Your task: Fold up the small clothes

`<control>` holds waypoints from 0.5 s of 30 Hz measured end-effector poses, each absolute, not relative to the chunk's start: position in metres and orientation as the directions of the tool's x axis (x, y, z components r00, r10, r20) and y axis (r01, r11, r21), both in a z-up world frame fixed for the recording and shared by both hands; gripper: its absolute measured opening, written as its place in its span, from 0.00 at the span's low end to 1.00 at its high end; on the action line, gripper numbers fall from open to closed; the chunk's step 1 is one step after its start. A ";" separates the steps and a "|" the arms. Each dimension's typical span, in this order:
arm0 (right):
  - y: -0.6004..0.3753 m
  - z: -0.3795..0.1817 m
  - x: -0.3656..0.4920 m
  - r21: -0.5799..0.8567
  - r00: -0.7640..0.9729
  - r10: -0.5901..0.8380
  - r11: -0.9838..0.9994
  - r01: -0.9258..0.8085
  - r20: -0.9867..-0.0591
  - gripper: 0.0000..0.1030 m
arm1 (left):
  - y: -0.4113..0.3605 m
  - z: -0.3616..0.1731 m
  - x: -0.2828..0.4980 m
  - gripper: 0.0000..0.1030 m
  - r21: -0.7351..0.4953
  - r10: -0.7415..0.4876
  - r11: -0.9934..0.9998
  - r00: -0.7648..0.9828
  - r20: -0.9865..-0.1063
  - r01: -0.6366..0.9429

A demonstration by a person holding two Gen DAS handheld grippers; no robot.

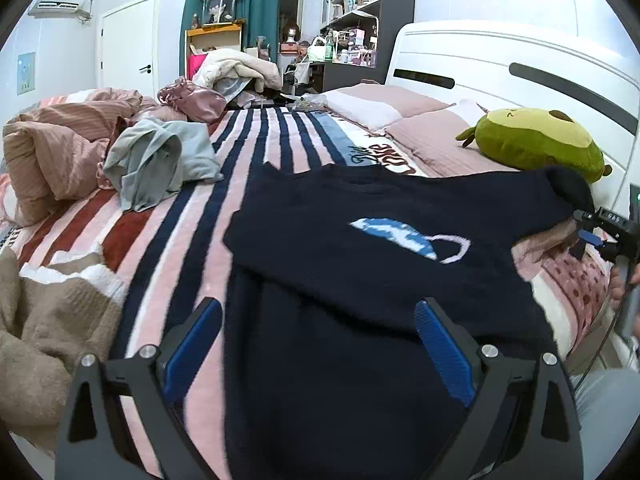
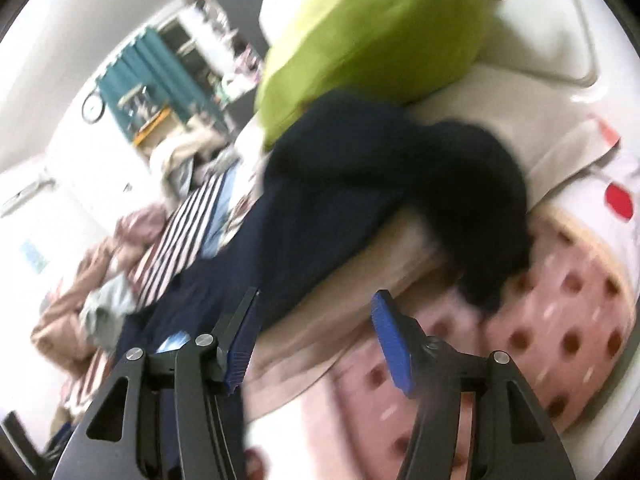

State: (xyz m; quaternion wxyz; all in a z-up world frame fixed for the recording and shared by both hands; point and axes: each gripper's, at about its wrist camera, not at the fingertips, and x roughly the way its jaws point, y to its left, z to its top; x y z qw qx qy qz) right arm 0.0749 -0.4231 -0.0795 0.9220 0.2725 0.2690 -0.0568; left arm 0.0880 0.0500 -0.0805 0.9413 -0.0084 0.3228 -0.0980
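Spread across a bed covered with a pink blanket [image 1: 256, 136] striped in dark blue lies a dark navy sweater [image 1: 360, 240] with a blue and white design on its front, and it fills the middle of the left wrist view. Its near part lies under the left gripper [image 1: 318, 344], whose two blue-padded fingers [image 1: 442, 350] stand wide apart with nothing clamped between them; whether the pads touch the cloth cannot be told. One sleeve runs off toward the right edge of the bed, close to a green avocado-shaped plush toy [image 1: 536, 142] that leans by the white headboard [image 1: 500, 60]. At that far right edge the right gripper [image 1: 588, 232] shows small, a hand below it. In the blurred and tilted right wrist view, the right gripper's fingers [image 2: 392, 344] are parted about halfway and hold nothing, with only bedding visible between them; the dark sleeve [image 2: 476, 196] droops over the bed's edge ahead of them onto a pink dotted cloth [image 2: 560, 320]. Elsewhere on the bed lie a crumpled pale grey-blue garment [image 1: 160, 160], a rumpled brownish-pink quilt [image 1: 56, 148] and, nearest on the left, a beige and white knit [image 1: 52, 320].
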 end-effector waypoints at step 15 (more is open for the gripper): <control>-0.428 -0.087 0.135 0.334 0.938 -0.050 0.927 0.172 -0.343 0.13 | 0.009 -0.057 0.101 0.93 -0.054 -0.171 0.983 0.775 -0.609 0.175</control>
